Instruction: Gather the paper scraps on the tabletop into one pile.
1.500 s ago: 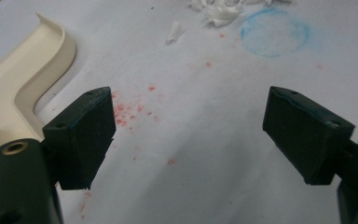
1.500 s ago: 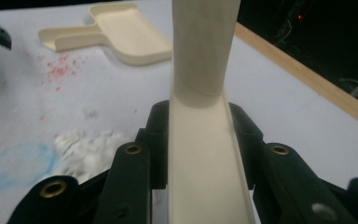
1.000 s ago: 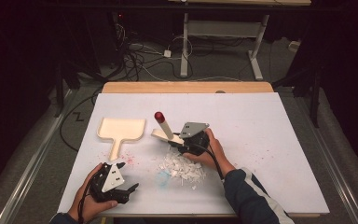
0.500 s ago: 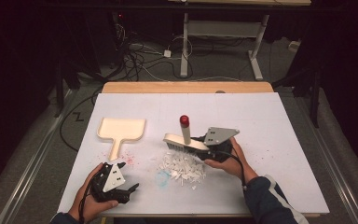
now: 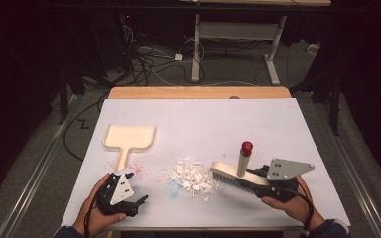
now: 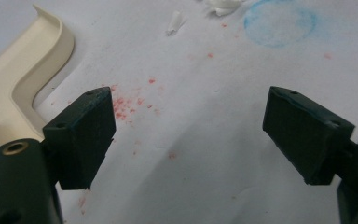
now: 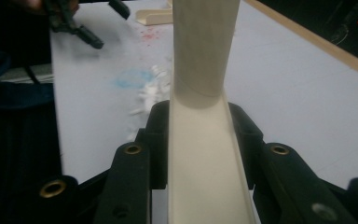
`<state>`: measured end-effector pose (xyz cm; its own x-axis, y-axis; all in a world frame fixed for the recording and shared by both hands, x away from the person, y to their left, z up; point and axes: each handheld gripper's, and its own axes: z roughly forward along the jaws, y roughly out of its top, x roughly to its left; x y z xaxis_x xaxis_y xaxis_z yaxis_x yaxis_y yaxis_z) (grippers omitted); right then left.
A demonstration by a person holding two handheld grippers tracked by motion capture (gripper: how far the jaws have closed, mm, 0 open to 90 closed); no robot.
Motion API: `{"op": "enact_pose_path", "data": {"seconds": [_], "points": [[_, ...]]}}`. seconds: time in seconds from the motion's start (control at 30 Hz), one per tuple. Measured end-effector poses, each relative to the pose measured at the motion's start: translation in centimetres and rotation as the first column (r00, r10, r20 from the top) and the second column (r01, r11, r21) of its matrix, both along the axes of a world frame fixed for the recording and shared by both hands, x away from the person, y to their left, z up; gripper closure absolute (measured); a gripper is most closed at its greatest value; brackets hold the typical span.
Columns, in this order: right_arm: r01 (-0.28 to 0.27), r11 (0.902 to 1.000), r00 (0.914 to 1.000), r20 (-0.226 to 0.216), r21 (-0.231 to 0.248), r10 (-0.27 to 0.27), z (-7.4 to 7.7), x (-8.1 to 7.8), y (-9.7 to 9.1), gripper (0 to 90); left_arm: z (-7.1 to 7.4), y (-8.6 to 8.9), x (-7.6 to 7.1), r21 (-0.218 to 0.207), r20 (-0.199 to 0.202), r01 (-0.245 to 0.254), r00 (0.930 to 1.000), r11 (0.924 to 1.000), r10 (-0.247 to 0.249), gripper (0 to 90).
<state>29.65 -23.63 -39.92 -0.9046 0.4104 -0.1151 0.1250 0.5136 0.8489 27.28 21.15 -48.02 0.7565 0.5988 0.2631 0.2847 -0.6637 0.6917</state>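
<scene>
White paper-covered table (image 5: 297, 129): right gripper (image 5: 270, 184), clamped on a cream red-tipped brush (image 5: 233, 174), sits just right of the white scrap pile (image 5: 193, 177); the cream dustpan (image 5: 128, 138) lies beyond it, by the open-jawed, empty left gripper (image 5: 129, 202).

Two claws: the right claw (image 5: 252, 181) holds one brush (image 5: 234, 176), with one heap of white scraps (image 5: 194, 179) beside it; one dustpan (image 5: 128, 140) lies beyond the left claw (image 5: 140, 202).

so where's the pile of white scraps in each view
High view: white scraps at lower centre, left of the brush.
Left gripper view: top edge, centre.
Right gripper view: left of the brush, mid-height.
Shared landmark: blue chalk ring beside the pile.
</scene>
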Motion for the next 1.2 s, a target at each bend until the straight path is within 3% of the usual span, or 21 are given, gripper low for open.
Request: {"op": "enact_pose_path", "data": {"seconds": [0.13, 0.3, 0.37, 0.67, 0.83, 0.9, 1.03, 1.13, 1.2], "points": [[-0.041, 0.9991, 0.9980, -0.049, 0.012, 0.041, -0.8, -2.0, -0.9, 68.1, 0.1, -0.1, 0.0, -0.001, 0.004, 0.001, 1.0000, 1.0000, -0.001, 16.0], [-0.071, 0.9943, 0.9953, -0.072, -0.080, 0.065, -2.3, -3.3, 0.0, 68.1, 0.0, -0.1, 0.1, -0.003, -0.007, 0.006, 1.0000, 1.0000, -0.006, 15.9], [-0.082, 0.9943, 0.9935, -0.086, -0.068, 0.076, -2.7, -3.1, 0.4, 68.2, 0.0, -0.1, 0.1, 0.001, 0.003, 0.013, 0.9999, 0.9999, -0.013, 15.9], [-0.050, 0.9964, 0.9987, -0.015, -0.069, 0.049, -3.5, -1.2, 4.2, 68.2, -0.2, -0.4, 0.2, 0.009, -0.007, 0.022, 0.9997, 0.9997, -0.022, 16.0], [-0.035, 0.9988, 0.9993, 0.014, -0.034, 0.036, -3.1, -0.1, 6.0, 68.2, -0.2, -0.4, 0.2, 0.012, -0.008, 0.023, 0.9997, 0.9997, -0.023, 16.0], [-0.044, 0.9989, 0.9990, 0.003, -0.014, 0.044, -2.6, 0.0, 6.2, 68.2, -0.2, -0.4, 0.2, 0.011, -0.007, 0.024, 0.9997, 0.9996, -0.024, 16.0], [-0.013, 0.9999, 0.9999, 0.010, 0.003, 0.013, -1.5, -0.6, 5.1, 68.1, -0.1, -0.3, 0.2, 0.009, -0.004, 0.023, 0.9997, 0.9997, -0.023, 16.0], [0.052, 0.9982, 0.9986, 0.004, 0.031, -0.052, -0.5, -0.8, 3.5, 68.1, -0.1, -0.2, 0.1, 0.008, -0.003, 0.023, 0.9997, 0.9997, -0.022, 15.9], [0.125, 0.9914, 0.9918, 0.022, 0.038, -0.126, 0.1, -0.9, 2.6, 68.1, 0.0, -0.2, 0.1, 0.008, -0.003, 0.022, 0.9998, 0.9997, -0.022, 15.9]]}}
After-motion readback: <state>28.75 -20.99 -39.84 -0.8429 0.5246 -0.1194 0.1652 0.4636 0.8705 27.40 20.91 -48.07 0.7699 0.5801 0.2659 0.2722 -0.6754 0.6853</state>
